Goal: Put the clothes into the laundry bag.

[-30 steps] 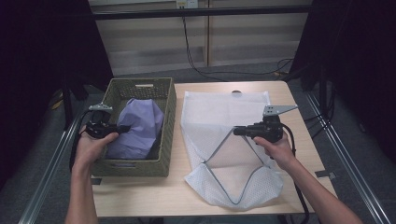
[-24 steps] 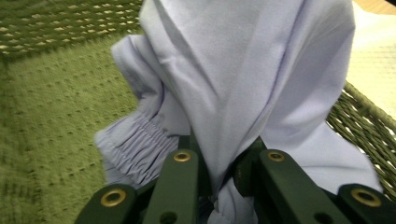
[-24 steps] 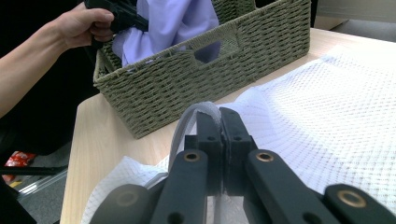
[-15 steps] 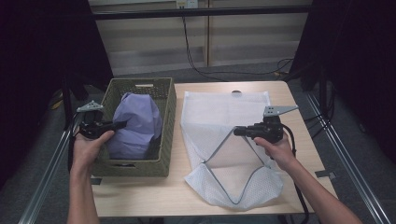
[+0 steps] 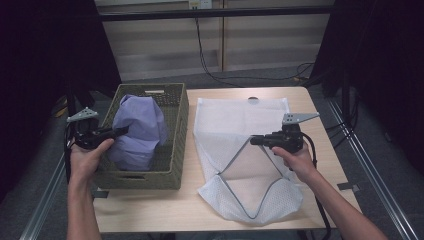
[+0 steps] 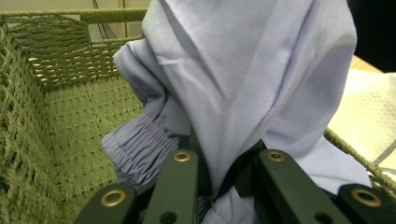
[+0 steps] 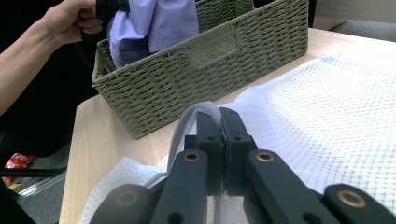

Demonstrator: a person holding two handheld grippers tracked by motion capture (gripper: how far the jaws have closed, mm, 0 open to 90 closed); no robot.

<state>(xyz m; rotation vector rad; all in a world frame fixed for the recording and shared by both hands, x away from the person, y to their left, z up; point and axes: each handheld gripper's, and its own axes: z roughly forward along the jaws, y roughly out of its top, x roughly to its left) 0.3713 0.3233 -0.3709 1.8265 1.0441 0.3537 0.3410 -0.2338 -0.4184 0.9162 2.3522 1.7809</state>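
At nine o'clock, the left gripper [image 5: 119,132] fingers clamp the lilac garment [image 5: 137,127], lifted above the woven basket [image 5: 176,150]. At three o'clock on the worktop [image 5: 165,210], the right gripper [image 5: 254,141] fingers pinch the mesh laundry bag [image 5: 240,125] rim, holding its mouth raised.

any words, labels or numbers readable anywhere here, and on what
None can be read.
Lavender garment: plain cloth, no tag or print in sight.
Woven basket: no label.
White mesh laundry bag: no print.
Red packet on the floor: too small and blurred to read.
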